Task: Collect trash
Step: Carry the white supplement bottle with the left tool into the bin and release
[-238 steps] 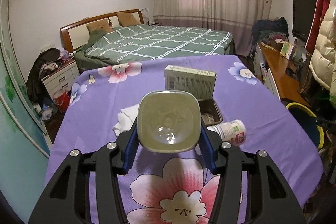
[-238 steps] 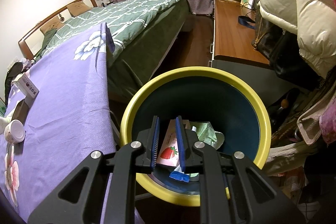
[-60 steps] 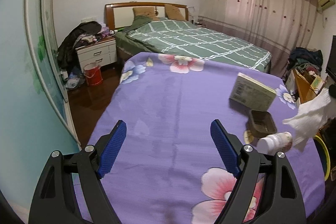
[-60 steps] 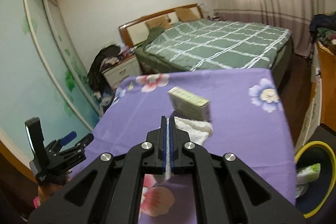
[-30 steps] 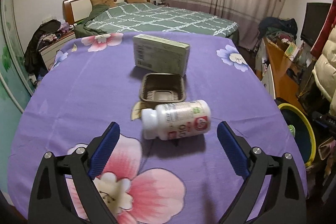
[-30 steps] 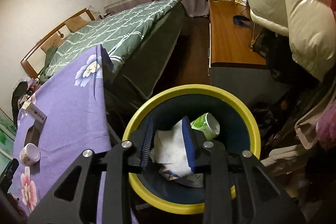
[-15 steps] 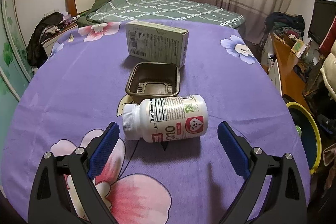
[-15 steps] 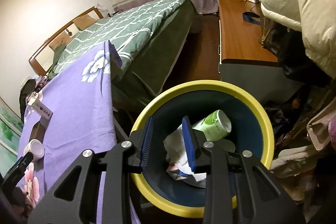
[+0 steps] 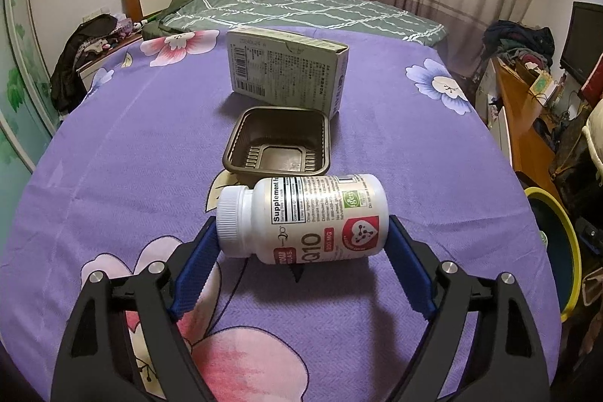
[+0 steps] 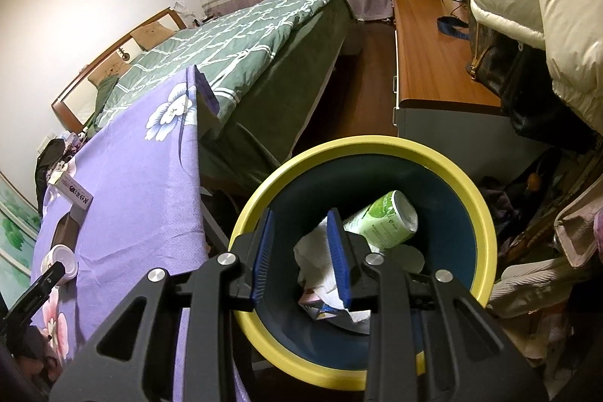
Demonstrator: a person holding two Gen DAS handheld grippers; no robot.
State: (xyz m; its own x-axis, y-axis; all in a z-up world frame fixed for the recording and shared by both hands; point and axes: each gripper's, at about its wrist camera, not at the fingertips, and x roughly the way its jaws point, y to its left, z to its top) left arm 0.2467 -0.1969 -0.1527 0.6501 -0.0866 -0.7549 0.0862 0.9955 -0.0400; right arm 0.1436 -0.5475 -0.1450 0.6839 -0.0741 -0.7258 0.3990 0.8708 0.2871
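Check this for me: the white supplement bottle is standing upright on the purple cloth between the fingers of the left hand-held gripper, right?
Not quite. The white supplement bottle is lying on its side, cap toward the left of the picture, not standing upright. The rest holds: it sits on the purple cloth between the fingers of the left hand-held gripper, whose jaws are closing. The left wrist view shows it.

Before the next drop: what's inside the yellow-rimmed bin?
The bin holds crumpled white tissue, a green-and-white cup and a wrapper. The right tongs hide whatever lies beneath.
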